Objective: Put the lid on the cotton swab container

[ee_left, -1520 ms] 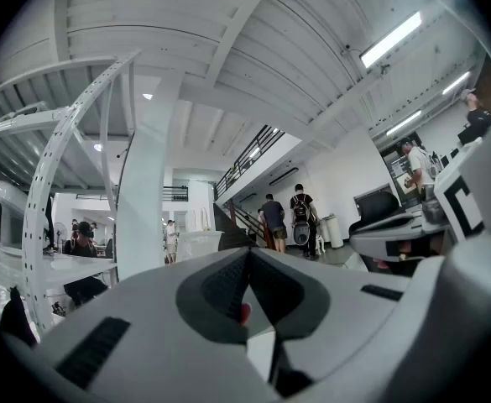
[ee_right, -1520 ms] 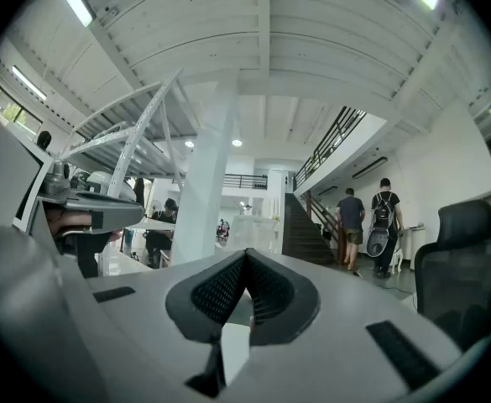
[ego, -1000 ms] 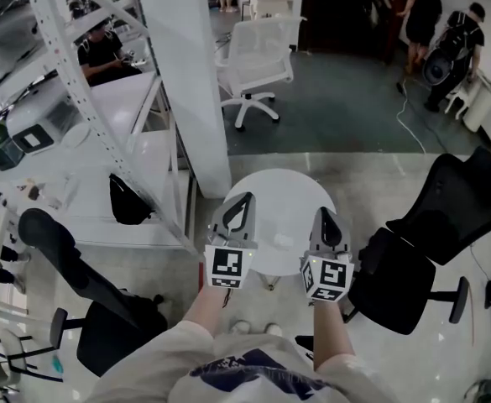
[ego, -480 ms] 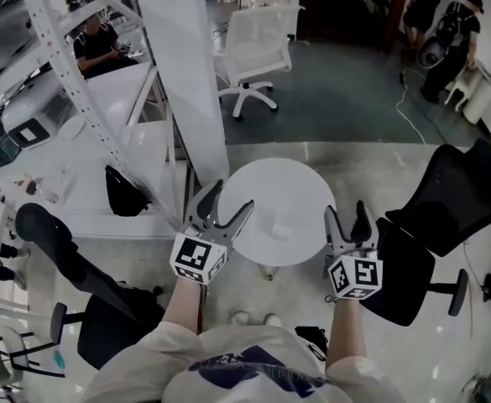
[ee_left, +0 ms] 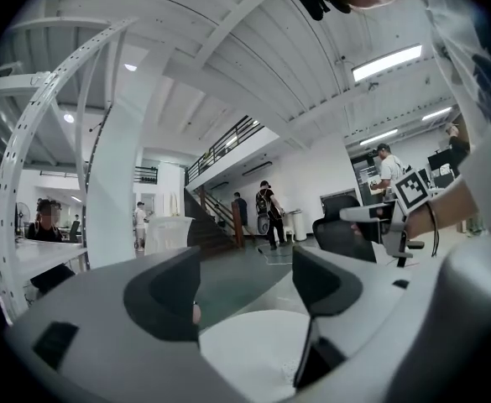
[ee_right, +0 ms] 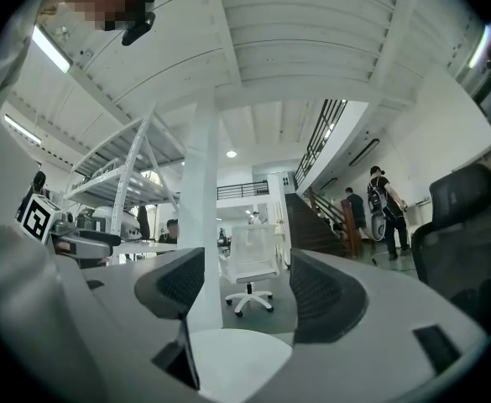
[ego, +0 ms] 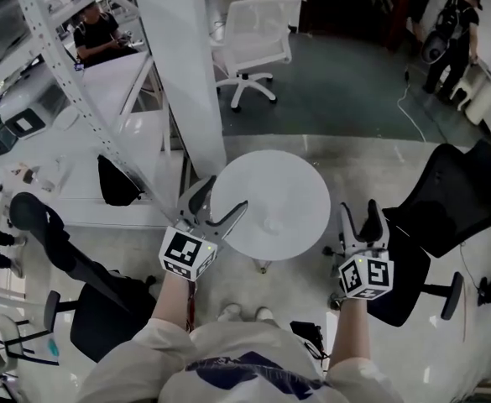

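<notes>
My left gripper (ego: 220, 198) is spreading its fingers, nothing between them, at the left edge of the round white counter (ego: 266, 179). My right gripper (ego: 359, 212) hangs spread wide and empty just right of it. A small pale container (ego: 274, 225) sits on the counter, mid-frame.
</notes>
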The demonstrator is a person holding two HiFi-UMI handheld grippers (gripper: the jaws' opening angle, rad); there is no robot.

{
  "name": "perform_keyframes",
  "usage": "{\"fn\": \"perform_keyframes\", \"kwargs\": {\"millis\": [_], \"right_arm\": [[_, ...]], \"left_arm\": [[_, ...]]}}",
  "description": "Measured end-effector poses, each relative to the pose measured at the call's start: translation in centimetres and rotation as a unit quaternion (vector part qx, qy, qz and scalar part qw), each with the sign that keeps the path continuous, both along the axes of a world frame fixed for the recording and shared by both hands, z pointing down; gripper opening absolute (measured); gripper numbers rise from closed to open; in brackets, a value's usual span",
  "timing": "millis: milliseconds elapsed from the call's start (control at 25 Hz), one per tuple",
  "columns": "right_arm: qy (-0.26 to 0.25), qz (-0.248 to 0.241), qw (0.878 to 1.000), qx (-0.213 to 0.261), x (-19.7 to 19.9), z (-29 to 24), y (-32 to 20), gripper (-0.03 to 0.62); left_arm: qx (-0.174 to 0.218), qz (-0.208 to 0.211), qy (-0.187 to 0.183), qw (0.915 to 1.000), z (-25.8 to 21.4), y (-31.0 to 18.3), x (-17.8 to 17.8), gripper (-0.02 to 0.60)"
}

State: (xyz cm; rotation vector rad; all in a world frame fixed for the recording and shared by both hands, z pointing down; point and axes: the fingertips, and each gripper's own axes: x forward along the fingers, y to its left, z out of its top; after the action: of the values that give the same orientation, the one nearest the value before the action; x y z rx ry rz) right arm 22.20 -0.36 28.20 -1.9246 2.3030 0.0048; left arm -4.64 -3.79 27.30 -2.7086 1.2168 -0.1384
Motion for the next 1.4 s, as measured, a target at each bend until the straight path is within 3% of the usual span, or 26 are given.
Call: {"fn": "perform_keyframes", "kwargs": {"millis": [360, 680, 840, 1080, 1400], "right_arm": [[0.007, -0.039, 0.999, -0.015, 0.9, 1.0, -1.8, 0.324], [0.023, -0.105, 0.992, -0.068, -2.4, 5.3, -5.0, 0.322], [0.028, -0.140, 0.984, -0.109, -4.0, 8.4, -7.0, 0.319], [0.047, -0.191, 0.964, -0.178, -7.0, 13.9, -9.8, 0.311], [0.072, -0.257, 0.926, -0.266, -10.4, 20.8, -12.7, 0.306]], "left_arm": [[-0.023, -0.020, -0.013, 0.9994, 2.1, 0.2, 1.9, 0.328], [-0.073, 0.046, -0.111, 0.9901, 9.0, -1.0, 3.1, 0.340], [-0.103, 0.113, -0.157, 0.9757, 13.6, -1.6, 4.7, 0.342], [-0.148, 0.207, -0.211, 0.9439, 20.6, -2.3, 6.1, 0.342], [-0.223, 0.268, -0.238, 0.9064, 28.8, -3.3, 7.4, 0.342]]}}
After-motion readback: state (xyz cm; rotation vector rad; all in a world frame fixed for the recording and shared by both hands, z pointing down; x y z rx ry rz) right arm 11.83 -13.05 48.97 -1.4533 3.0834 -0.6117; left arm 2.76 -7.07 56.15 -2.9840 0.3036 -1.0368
